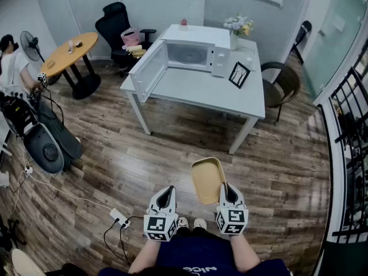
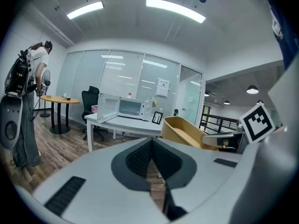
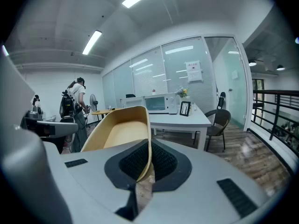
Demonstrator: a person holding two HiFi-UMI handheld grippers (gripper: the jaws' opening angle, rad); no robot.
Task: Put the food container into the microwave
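In the head view, the left hand-held gripper (image 1: 166,192) sits at the lower middle of the frame with its jaws together and nothing in them. Just to its right, the right hand-held gripper (image 1: 227,190) pinches the near right edge of the tan food container (image 1: 207,178), which sticks out toward the upper part of the frame above the wooden floor (image 1: 172,148). Well apart from both, in the upper middle, the white surface (image 1: 195,91) carries the microwave (image 1: 191,54) with its door (image 1: 148,69) swung wide open to the left, a black picture frame (image 1: 238,74) to its right and a vase of flowers (image 1: 237,29) behind that. A round wooden table (image 1: 72,50) and a black office chair (image 1: 117,23) stand at the upper left, and a person (image 1: 11,68) is at the far left edge. In the left gripper view, the left hand-held gripper (image 2: 150,144) shows its dark pads pressed against each other with nothing between them. The food container (image 2: 186,130) shows right of centre, hollow side up, and the open microwave (image 2: 129,108) stands far off on the surface (image 2: 122,123). In the right gripper view, the right hand-held gripper (image 3: 148,160) is clamped on the thin side wall of the food container (image 3: 117,133), which rises up and to the left from the pads. The microwave (image 3: 157,103) stands in the distance at centre on the surface (image 3: 189,121), with the person (image 3: 77,99) at the left.
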